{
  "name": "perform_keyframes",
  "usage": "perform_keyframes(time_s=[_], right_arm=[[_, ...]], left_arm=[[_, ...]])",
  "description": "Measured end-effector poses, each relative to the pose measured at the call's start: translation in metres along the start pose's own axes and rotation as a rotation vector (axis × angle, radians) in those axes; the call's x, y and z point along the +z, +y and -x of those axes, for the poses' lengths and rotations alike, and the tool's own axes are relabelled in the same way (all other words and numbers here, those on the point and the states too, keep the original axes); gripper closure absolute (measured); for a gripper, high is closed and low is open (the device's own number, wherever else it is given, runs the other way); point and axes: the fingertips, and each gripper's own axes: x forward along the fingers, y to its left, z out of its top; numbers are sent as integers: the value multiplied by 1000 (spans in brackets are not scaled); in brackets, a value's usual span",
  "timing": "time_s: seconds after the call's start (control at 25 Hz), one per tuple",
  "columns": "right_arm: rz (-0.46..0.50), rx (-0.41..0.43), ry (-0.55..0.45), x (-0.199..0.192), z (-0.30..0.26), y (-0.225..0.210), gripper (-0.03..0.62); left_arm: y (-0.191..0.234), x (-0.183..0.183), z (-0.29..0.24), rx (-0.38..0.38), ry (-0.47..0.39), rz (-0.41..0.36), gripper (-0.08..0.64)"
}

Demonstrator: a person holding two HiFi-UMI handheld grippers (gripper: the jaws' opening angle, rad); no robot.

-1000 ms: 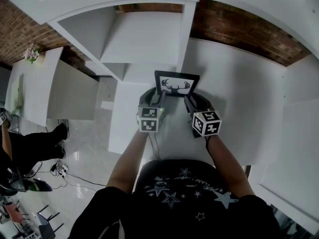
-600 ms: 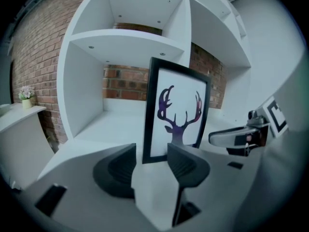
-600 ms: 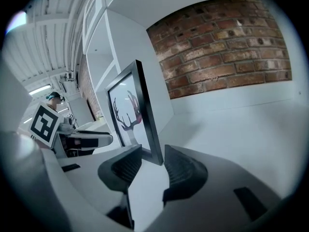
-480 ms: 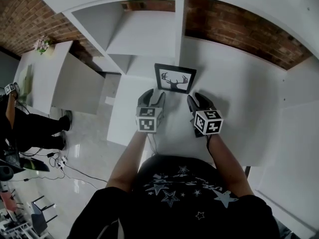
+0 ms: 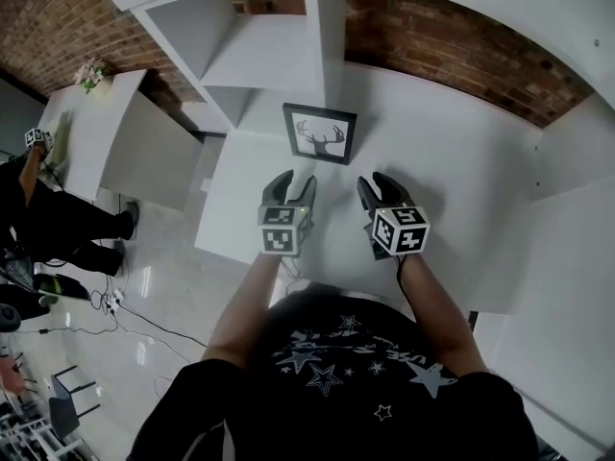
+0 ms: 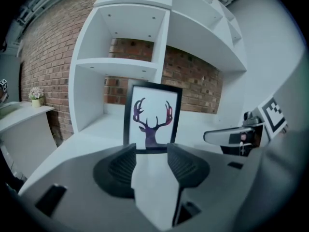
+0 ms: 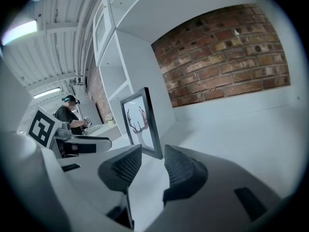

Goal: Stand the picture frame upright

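Both tools have backed off since a second ago. Back then they were right up at the bottom edge of the picture frame (image 5: 319,133), now they sit nearer the person with bare counter (image 5: 452,190) in between. The left tool (image 5: 292,186) has just been opening its jaws, and they're spread wide with nothing between them. From its own view the frame is well beyond the tips. The right tool (image 5: 376,188) is spread too, also empty, with the frame off past its left jaw.

So the frame is standing upright on the counter, deer print facing the person, just in front of the white shelf unit (image 5: 259,56). Nothing is touching it. I can't see what props it up from behind.

My read is that this is the let-go-and-retreat step, and the job looks pretty much done. The next move only calls for pulling both tools straight back without clipping the bottom edge. If it starts tipping, I'd come back in from both sides.
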Motion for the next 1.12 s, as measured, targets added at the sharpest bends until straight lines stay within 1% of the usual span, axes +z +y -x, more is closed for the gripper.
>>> perform_keyframes(time_s=[0.08, 0.24, 0.44, 0.8, 0.88, 0.96, 1.12], right_arm=[[9, -1, -10, 3, 11, -3, 454], [13, -5, -21, 1, 34, -6, 454], [14, 22, -25, -5, 62, -4, 457], [24, 44, -38, -13, 113, -6, 509], [26, 45, -44, -15, 124, -8, 527], [27, 45, -44, -18, 134, -9, 555], [-13, 39, -37, -29, 153, -16, 571]], left_arm=[[-11, 3, 6, 1, -15, -5, 376], [-27, 2, 17, 32, -39, -26, 376], [-53, -4, 34, 31, -47, -22, 376], [-99, -18, 58, 6, -53, -15, 379], [-108, -20, 63, 9, -56, -22, 396], [-116, -22, 68, 18, -59, -32, 445], [-134, -25, 77, 12, -66, -34, 466]])
